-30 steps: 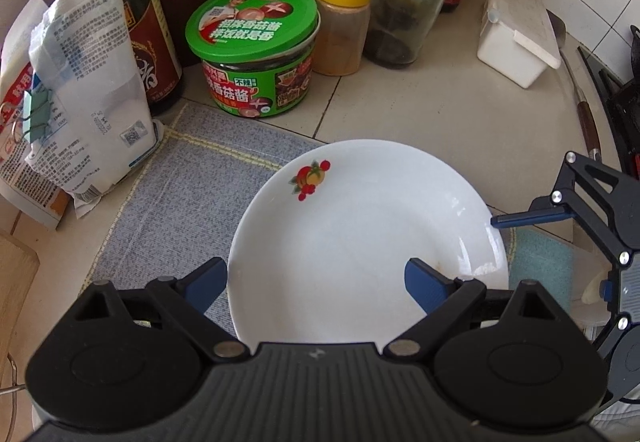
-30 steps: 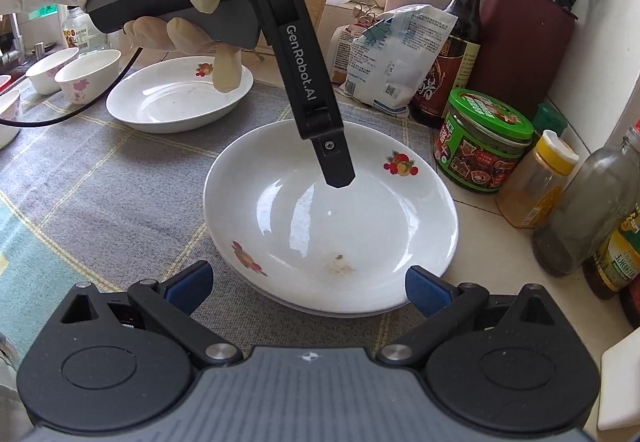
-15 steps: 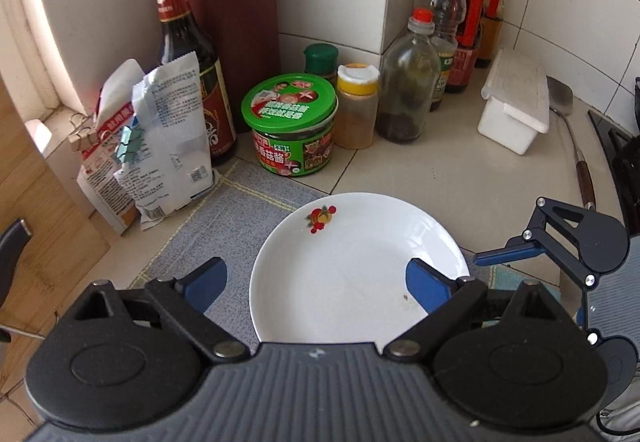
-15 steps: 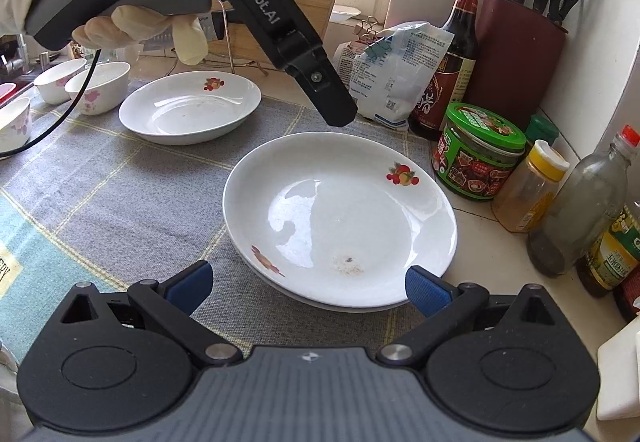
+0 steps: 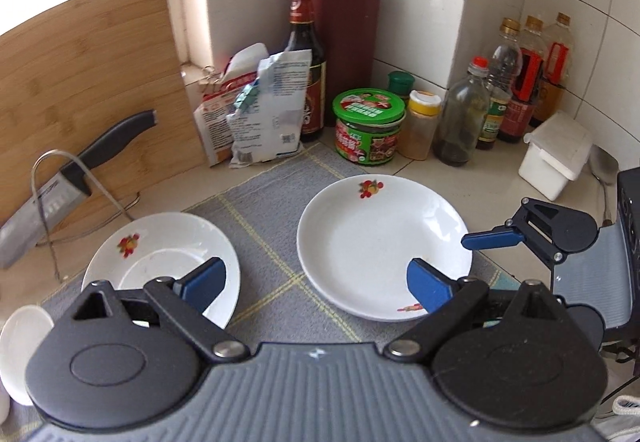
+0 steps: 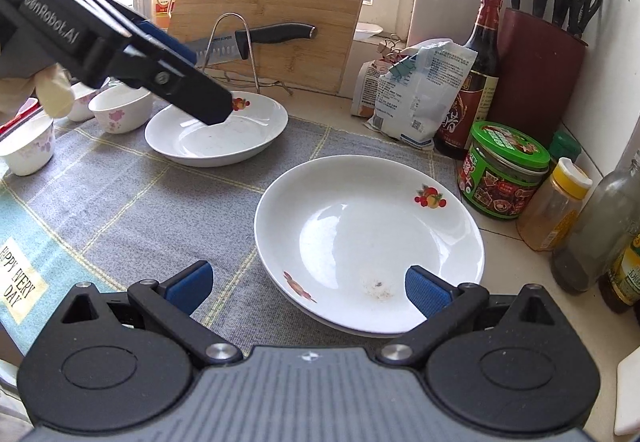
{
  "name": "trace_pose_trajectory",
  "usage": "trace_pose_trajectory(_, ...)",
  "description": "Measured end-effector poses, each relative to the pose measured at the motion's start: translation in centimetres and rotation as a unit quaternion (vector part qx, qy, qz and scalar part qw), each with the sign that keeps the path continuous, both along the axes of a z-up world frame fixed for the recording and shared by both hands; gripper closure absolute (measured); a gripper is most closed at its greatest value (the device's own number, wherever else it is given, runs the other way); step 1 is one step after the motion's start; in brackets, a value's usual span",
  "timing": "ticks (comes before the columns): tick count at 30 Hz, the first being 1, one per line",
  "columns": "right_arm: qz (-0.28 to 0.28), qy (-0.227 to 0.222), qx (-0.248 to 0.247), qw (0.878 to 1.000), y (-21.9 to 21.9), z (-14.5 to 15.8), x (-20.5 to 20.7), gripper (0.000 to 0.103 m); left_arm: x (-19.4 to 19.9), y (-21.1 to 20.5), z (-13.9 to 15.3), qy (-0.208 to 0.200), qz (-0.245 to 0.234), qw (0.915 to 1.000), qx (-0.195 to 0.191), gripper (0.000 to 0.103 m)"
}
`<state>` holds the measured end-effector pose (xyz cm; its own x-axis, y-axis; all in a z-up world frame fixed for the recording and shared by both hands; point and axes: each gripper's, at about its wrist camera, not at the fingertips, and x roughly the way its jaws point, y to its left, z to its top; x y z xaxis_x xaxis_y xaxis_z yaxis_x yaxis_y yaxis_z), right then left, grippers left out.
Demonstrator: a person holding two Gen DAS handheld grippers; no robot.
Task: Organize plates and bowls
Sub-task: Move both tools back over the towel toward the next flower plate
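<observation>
Left wrist view: I see my left gripper [image 5: 316, 282] spread wide with nothing between its fingers, hanging above the grey mat [image 5: 272, 226]. Two white plates lie on that mat — the near plate [image 5: 384, 242] at right, the far plate [image 5: 160, 262] at left, well apart. My right gripper [image 5: 492, 238] shows at the right edge beside the near plate.

Right wrist view: my right gripper [image 6: 308, 286] stands wide and empty, one finger over the near plate's [image 6: 368, 234] rim. That plate appears to sit on another. The left gripper [image 6: 208, 105] hangs over the far plate [image 6: 216, 137]. Three small bowls [image 6: 120, 109] stand on the bench at left.
</observation>
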<state>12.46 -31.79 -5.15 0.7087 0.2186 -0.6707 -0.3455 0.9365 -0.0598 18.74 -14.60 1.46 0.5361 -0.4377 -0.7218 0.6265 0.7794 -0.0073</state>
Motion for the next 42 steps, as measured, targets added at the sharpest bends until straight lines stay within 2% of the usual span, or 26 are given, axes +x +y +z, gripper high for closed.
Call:
trace_pose_trajectory(3, 0.016, -0.003, 0.004, 1.000, 0.4, 0.0, 0.3, 0.000, -1.2, 1.2, -0.3, -0.015, 0.046, 0.9986, 0.019, 0.006)
trace_pose_trajectory(8, 0.035, 0.002, 0.013, 0.999, 1.4, -0.2, 1.0, 0.000, -2.4, 4.0, -1.1, -0.002, 0.110, 0.9939, 0.008, 0.006)
trace_pose_trajectory(14, 0.046, 0.011, 0.004, 0.999, 3.4, -0.6, 1.8, 0.000, -2.5, 6.9, -2.9, 0.007, 0.153, 0.9881, 0.011, 0.006)
trace_pose_trajectory(22, 0.021, 0.016, -0.009, 1.000, 6.1, -0.3, 3.0, 0.000, -0.3, 9.2, -5.4, 0.016, 0.147, 0.9889, 0.014, 0.006)
trace_pose_trajectory(30, -0.008, 0.022, -0.026, 0.999, 8.4, -0.7, 4.2, 0.000, 1.9, 10.3, -7.4, 0.042, 0.115, 0.9924, 0.013, 0.006)
trace_pose_trajectory(33, -0.015, 0.030, -0.032, 0.999, 9.4, -1.0, 4.5, 0.000, 2.4, 11.0, -7.5, 0.050, 0.112, 0.9924, 0.009, 0.006)
trace_pose_trajectory(36, -0.014, 0.039, -0.040, 0.998, 10.6, -1.3, 4.8, 0.000, 2.8, 11.8, -6.9, 0.035, 0.112, 0.9930, 0.007, 0.006)
trace_pose_trajectory(42, 0.031, 0.056, -0.048, 0.997, 13.3, -2.2, 5.6, 0.000, 3.5, 12.9, -5.8, 0.024, 0.111, 0.9936, -0.003, 0.006)
